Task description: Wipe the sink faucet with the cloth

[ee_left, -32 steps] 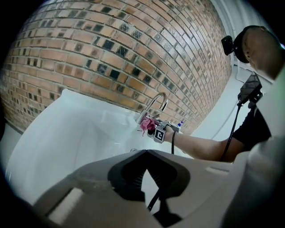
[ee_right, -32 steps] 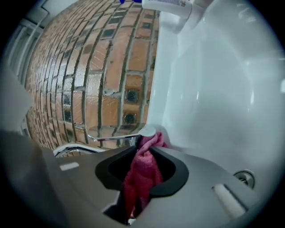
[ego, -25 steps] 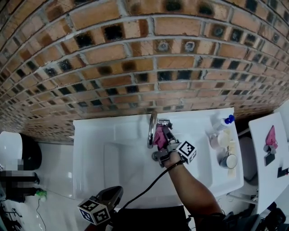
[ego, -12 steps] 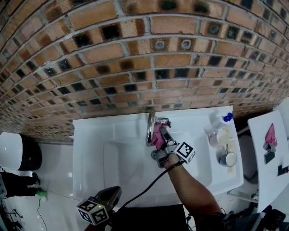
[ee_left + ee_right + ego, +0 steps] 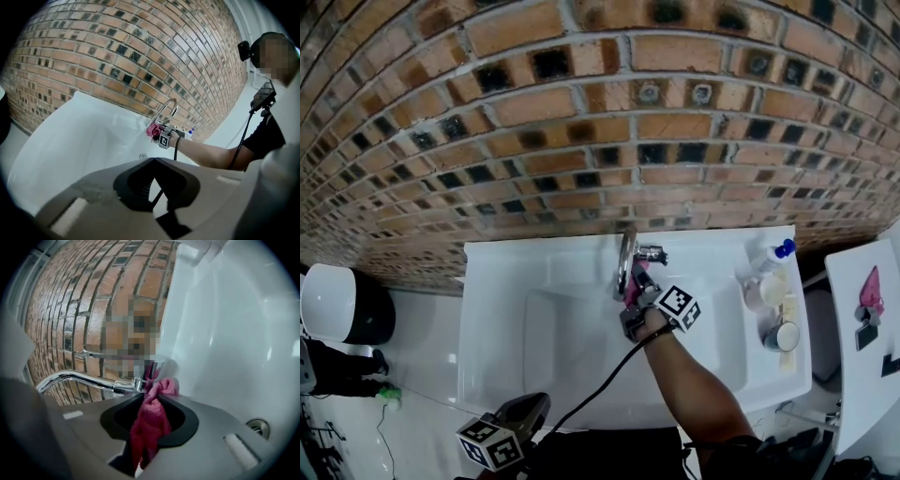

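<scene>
— Why is your right gripper [image 5: 152, 401] pinching the pink terry cloth [image 5: 149, 427] bunched?

— So the fold ahead of the gripper presses against the curved chrome faucet [image 5: 75, 377]. Your left gripper [image 5: 153, 164], pressed together on nothing, hangs well behind, probably to keep clear.

The head camera looks steeply down from well above the white sink [image 5: 497, 319], the brick wall [image 5: 581, 141] filling its upper half. The left tongs' [image 5: 532, 409] camera sits low at the sink's front edge and faces across the basin toward the wall, far from the faucet [image 5: 168, 107]. The right tongs' [image 5: 632, 285] camera sits very close to the faucet, its picture rolled sideways so that wall stands left and basin right. All three share the faucet and the cloth [image 5: 149, 427]; head and left views also share the right tongs
</scene>
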The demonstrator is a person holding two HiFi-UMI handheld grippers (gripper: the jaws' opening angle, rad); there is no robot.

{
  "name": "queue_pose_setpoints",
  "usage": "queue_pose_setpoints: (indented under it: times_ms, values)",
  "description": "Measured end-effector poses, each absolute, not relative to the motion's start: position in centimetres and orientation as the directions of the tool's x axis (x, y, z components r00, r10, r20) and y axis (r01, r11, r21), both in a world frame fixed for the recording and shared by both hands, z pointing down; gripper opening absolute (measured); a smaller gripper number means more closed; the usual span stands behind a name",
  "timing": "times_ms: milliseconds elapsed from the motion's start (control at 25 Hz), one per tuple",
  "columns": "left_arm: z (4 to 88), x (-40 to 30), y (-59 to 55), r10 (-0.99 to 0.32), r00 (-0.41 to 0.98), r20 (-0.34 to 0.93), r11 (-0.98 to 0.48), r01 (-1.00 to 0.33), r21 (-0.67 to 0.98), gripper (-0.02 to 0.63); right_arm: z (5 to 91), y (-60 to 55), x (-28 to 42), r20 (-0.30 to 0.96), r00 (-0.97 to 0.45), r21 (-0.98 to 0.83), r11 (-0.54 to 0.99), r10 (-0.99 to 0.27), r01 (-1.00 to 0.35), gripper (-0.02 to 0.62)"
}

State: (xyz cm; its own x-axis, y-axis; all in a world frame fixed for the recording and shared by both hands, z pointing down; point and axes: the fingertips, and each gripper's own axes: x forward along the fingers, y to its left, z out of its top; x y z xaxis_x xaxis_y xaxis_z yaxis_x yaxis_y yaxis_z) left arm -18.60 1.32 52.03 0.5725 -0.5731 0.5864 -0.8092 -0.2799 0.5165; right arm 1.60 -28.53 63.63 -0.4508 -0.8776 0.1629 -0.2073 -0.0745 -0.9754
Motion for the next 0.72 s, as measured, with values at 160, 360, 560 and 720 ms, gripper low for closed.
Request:
queue_pose_setpoints:
  times_ms: [160, 360, 560, 720]
  values:
    - [51.3, -20.2, 1.1, -0.609, 0.538, 0.583, -0.269, -0.831, 0.486, 0.005, 61.8, -28.9, 1.5, 0.104, -0.447, -0.985, -0.030, -0.889, -0.169, 0.097]
    - [50.6, -23.0, -0.1, -0.666, 0.484, 0.568, -0.237, -0.859, 0.454, 0.005, 57.6, -28.6, 1.1, -0.066, -0.504, -0.990, 0.120, -0.861, -0.074, 0.098]
    - [50.4, -22.5, -0.4, -0.694, 0.472, 0.543, -0.216, -0.856, 0.469, 0.005, 53.3, -28.6, 1.2, -0.184, -0.538, -0.977, 0.211, -0.823, 0.012, 0.098]
    - [50.3, -21.1, -0.2, -0.708, 0.456, 0.539, -0.193, -0.859, 0.474, 0.005, 50.6, -29.0, 0.9, -0.215, -0.584, -0.969, 0.247, -0.783, 0.026, 0.097]
